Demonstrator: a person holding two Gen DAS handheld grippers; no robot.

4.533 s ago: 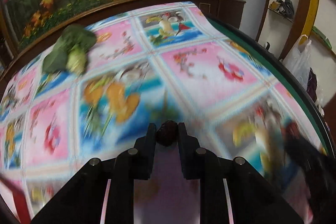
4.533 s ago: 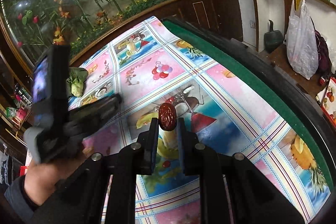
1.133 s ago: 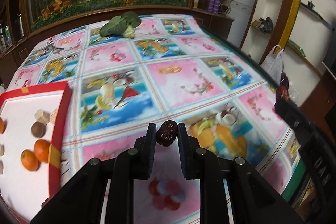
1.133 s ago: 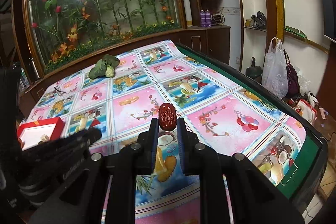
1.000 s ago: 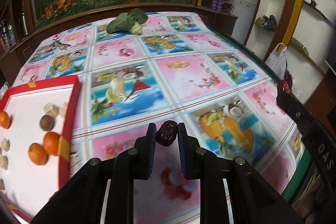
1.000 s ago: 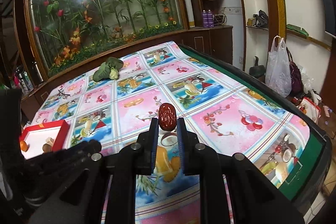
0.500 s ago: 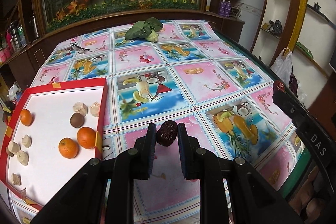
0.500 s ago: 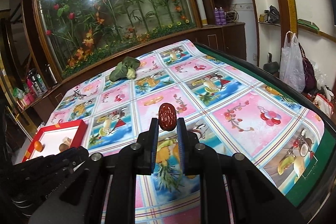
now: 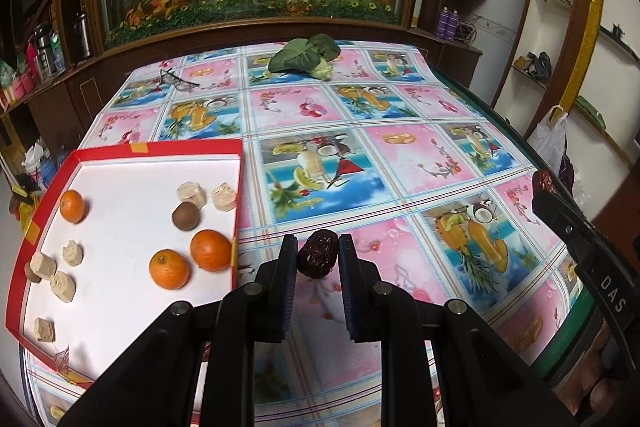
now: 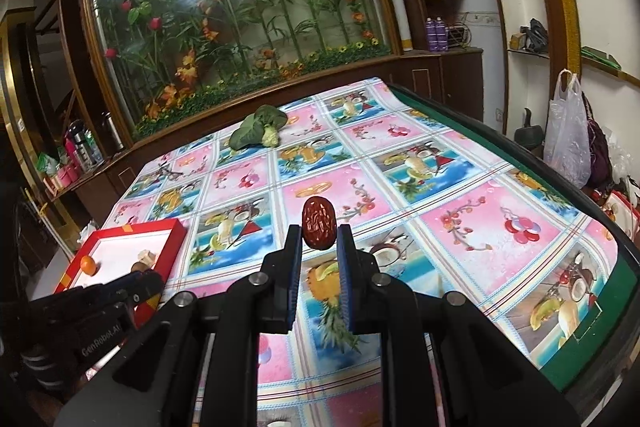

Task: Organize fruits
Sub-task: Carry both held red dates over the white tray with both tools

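My left gripper (image 9: pixel 318 255) is shut on a dark red date (image 9: pixel 317 254), held above the tablecloth just right of a red-rimmed white tray (image 9: pixel 160 149). The tray holds three oranges (image 9: pixel 211 250), a brown round fruit (image 9: pixel 186 215) and several beige chunks (image 9: pixel 192 192). My right gripper (image 10: pixel 319 235) is shut on another red date (image 10: pixel 318 222), raised over the middle of the table. The right gripper also shows at the right edge of the left wrist view (image 9: pixel 576 231). The left gripper shows at the lower left of the right wrist view (image 10: pixel 96 303).
A leafy green vegetable (image 9: pixel 306 57) lies at the far side of the table. The fruit-print tablecloth (image 9: pixel 400 155) covers a table with a green edge (image 10: pixel 580 359). A white plastic bag (image 10: pixel 568 131) hangs at the right. A wooden cabinet with a flower display stands behind.
Both grippers have drawn back and up, each still holding its date. The red tray has come further into the left wrist view.
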